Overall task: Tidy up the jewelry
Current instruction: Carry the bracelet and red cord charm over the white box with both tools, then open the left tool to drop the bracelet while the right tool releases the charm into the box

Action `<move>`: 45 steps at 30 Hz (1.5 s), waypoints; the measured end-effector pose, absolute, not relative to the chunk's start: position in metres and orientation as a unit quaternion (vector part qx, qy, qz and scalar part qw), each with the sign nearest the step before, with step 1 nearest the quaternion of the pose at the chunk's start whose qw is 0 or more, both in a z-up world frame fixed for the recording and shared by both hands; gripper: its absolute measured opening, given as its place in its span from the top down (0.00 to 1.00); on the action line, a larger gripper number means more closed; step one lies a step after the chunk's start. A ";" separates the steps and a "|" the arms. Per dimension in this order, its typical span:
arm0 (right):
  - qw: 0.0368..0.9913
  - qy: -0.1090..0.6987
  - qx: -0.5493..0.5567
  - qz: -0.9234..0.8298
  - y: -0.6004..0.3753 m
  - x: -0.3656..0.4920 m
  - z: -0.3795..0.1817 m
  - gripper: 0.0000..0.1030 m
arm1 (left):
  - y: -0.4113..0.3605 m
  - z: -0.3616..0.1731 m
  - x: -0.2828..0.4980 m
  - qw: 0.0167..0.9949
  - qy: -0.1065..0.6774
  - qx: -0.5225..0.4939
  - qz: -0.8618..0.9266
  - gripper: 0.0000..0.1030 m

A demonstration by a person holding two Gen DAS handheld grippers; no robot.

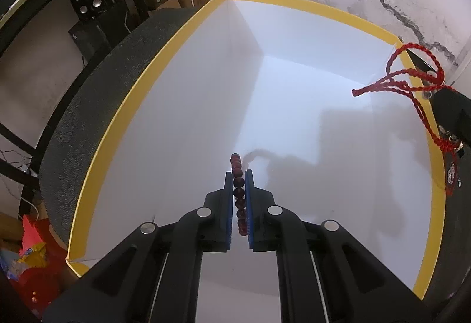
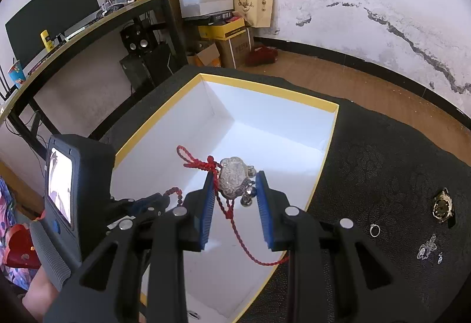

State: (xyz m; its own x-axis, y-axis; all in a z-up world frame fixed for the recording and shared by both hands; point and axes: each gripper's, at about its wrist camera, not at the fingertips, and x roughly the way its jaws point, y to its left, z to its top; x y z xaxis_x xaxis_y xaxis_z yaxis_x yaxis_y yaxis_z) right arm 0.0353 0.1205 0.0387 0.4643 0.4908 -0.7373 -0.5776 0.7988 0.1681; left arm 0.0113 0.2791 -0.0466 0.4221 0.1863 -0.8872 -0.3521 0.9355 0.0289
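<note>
Your left tongs (image 1: 238,176) are clamped on a dark red bead bracelet (image 1: 238,190), the string of beads running up between the blue pads and poking out past the tips, hanging over the inside of the white box with the yellow rim (image 1: 117,128).

The left wrist view only catches the right side at its edge: loops of red braided cord (image 1: 412,78) over the box's right rim.

The right wrist view fills that in. Your right tongs (image 2: 234,176) are clamped on a silver lock-shaped pendant (image 2: 232,179) with little bells, its red cord trailing down into the box.

Only that view shows what's lying on the dark patterned cloth (image 2: 382,164) to the right of the box: a wristwatch (image 2: 442,206), a small ring (image 2: 374,230) and a silvery, sparkly piece (image 2: 426,249), too small to tell what.
</note>
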 end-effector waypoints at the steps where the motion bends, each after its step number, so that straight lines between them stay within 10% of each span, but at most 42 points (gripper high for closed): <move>1: 0.855 0.412 -0.051 0.312 0.119 0.035 0.040 0.73 | 0.279 -0.046 0.010 0.840 0.512 -0.079 0.162 0.92; 4: 0.857 0.409 -0.049 0.310 0.116 0.036 0.043 0.73 | 0.275 -0.039 0.007 0.847 0.502 -0.074 0.157 0.73; 6: 0.858 0.408 -0.046 0.309 0.113 0.037 0.044 0.73 | 0.271 -0.035 0.004 0.852 0.494 -0.069 0.157 0.25; 28: 0.835 0.451 -0.074 0.308 0.147 0.048 0.066 0.73 | 0.255 0.012 -0.070 0.888 0.434 -0.098 0.115 0.10; 45: 0.788 0.550 -0.148 0.234 0.209 0.094 -0.031 0.73 | 0.298 0.017 -0.089 0.885 0.412 -0.167 0.139 0.10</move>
